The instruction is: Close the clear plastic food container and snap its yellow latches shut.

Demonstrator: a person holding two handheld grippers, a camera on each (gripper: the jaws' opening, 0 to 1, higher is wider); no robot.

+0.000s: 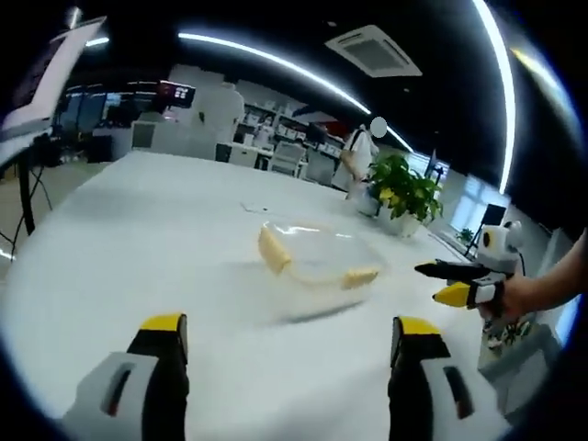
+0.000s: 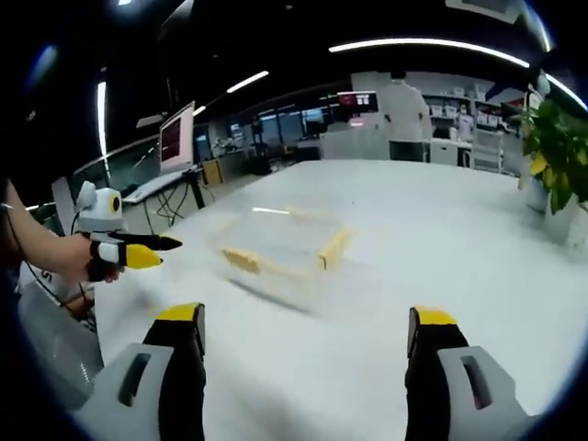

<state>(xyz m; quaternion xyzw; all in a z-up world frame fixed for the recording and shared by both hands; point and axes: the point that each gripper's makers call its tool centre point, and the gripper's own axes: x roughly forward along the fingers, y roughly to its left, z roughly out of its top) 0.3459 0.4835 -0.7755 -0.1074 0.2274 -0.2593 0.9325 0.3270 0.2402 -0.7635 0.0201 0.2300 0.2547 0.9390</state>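
Left gripper view: your left gripper (image 1: 287,342) stands nearest, its yellow-tipped jaws wide apart and holding nothing above the smooth white desk (image 1: 138,239). Beyond it the clear plastic container (image 1: 317,262), blurred, rests on the desk, with yellow latches (image 1: 274,250) on its sides. Your right gripper (image 1: 450,280) enters from the right, apart from the container, jaws wide and empty. Farther back, a leafy potted plant (image 1: 404,188).

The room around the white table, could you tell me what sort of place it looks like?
Probably an open-plan office or lab: long ceiling light strips, a ceiling air-conditioning unit, a monitor on a side desk, and a potted plant.
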